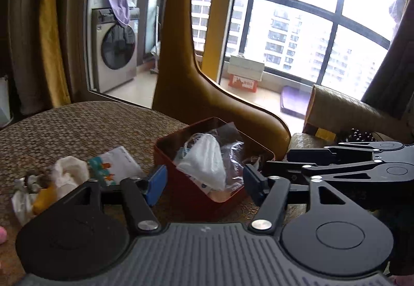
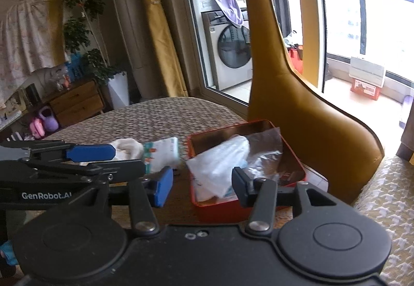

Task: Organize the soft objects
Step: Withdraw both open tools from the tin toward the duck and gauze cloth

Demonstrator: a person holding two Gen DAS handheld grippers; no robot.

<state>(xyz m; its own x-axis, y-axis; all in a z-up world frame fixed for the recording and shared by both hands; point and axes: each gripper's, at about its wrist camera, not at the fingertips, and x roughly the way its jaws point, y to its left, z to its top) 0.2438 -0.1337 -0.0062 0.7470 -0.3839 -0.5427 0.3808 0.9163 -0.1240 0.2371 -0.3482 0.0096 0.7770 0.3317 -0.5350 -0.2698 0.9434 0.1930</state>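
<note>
A red tin box (image 1: 181, 183) (image 2: 297, 174) sits on the table, holding a white face mask (image 1: 205, 159) (image 2: 220, 164) and clear plastic wrapping (image 2: 261, 154). My left gripper (image 1: 204, 183) is open and empty, its blue pads either side of the box's near corner. My right gripper (image 2: 203, 183) is open and empty, just in front of the box. Left of the box lie a white tissue pack with a teal pattern (image 1: 116, 165) (image 2: 163, 152) and a crumpled white cloth (image 1: 68, 172) (image 2: 128, 148). The other gripper shows at each view's edge.
A mustard leather chair back (image 1: 181, 65) (image 2: 284, 78) rises right behind the box. The table wears a woven brown cloth (image 1: 77, 128). More crumpled items, one yellow (image 1: 45, 198), lie at the left. A patterned cushion (image 2: 388, 195) is at the right.
</note>
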